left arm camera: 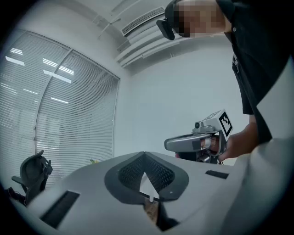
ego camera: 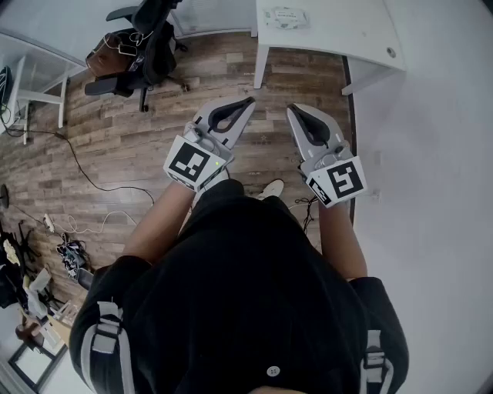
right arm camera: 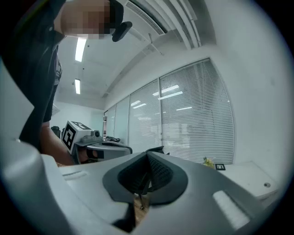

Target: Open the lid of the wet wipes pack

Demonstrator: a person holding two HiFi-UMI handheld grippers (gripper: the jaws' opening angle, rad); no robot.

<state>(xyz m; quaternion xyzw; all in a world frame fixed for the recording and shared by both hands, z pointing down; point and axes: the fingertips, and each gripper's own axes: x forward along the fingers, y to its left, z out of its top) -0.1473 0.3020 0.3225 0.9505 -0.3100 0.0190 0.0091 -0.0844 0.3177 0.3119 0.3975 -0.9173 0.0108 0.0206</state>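
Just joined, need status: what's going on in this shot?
A person in a black top stands on the wood floor, holding two grey grippers level. The left gripper and right gripper are both shut and empty. The white-and-green wet wipes pack lies on the white table ahead, neither gripper near it.

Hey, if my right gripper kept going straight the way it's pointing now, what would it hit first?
Probably nothing near: the shut right gripper points level, seemingly above the white table, toward the window with white slatted blinds. Depth is unclear.
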